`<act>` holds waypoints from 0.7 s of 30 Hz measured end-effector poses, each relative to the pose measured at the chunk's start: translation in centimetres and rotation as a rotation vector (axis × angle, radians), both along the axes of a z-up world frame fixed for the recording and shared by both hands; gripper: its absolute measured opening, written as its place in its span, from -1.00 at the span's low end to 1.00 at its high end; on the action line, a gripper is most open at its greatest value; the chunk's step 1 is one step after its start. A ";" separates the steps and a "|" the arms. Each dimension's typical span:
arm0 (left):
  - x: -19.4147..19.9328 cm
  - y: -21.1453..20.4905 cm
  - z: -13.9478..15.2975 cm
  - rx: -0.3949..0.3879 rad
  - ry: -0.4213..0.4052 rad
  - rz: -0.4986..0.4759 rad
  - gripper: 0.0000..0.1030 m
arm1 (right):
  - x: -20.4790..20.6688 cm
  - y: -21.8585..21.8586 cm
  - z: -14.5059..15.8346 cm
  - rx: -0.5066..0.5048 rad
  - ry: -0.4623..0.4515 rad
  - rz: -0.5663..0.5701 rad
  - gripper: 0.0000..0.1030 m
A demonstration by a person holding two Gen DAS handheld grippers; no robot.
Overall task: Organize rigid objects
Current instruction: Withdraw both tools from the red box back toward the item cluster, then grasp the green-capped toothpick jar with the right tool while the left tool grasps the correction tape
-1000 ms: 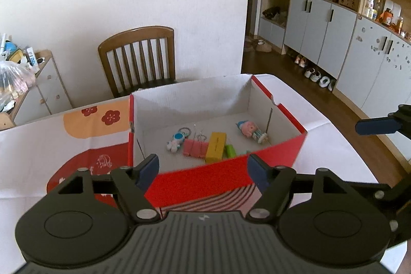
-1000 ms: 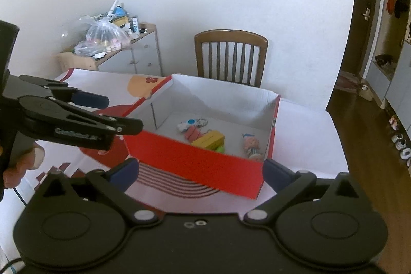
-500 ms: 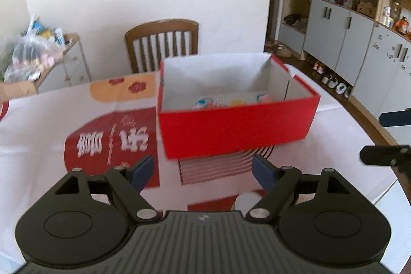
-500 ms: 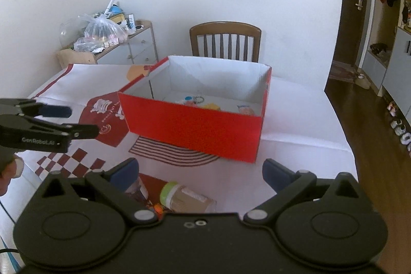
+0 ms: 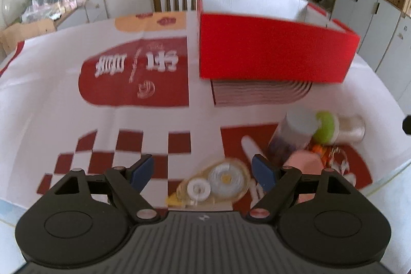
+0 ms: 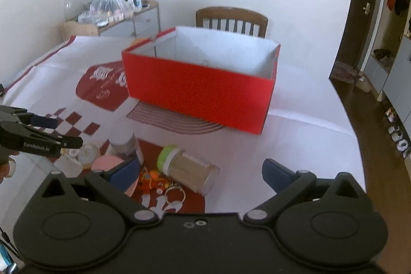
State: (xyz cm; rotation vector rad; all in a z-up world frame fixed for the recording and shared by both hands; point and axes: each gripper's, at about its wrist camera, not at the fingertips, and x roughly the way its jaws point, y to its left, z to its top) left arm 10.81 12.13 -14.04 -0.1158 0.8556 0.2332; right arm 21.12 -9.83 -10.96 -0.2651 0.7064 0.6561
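A red box with a white inside stands at the far side of the table; it also shows in the right wrist view. Near the front edge lies a cluster of small items: a clear correction-tape dispenser, a green-capped jar on its side, a white-lidded jar, a pink round item and an orange keychain. My left gripper is open and empty, just above the dispenser. My right gripper is open and empty, above the green-capped jar.
The table wears a white cloth with red prints. A wooden chair stands behind the box. A side cabinet with bags is at the back left, cupboards at the right. The table edge runs along the right.
Both grippers have pulled back from over the box and dropped toward the front of the table. The cluster of small items has come into view beneath them. Both stay open.
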 end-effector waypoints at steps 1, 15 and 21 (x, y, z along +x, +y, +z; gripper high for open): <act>-0.2 -0.1 -0.3 0.001 0.002 -0.012 0.61 | 0.1 0.0 -0.3 -0.006 0.005 0.003 0.97; -0.6 0.1 -3.2 0.041 0.036 -0.158 0.61 | 2.5 2.1 -3.5 -0.121 0.060 0.082 0.79; -0.5 0.0 -4.1 0.068 0.048 -0.211 0.61 | 4.0 3.5 -4.8 -0.167 0.071 0.148 0.65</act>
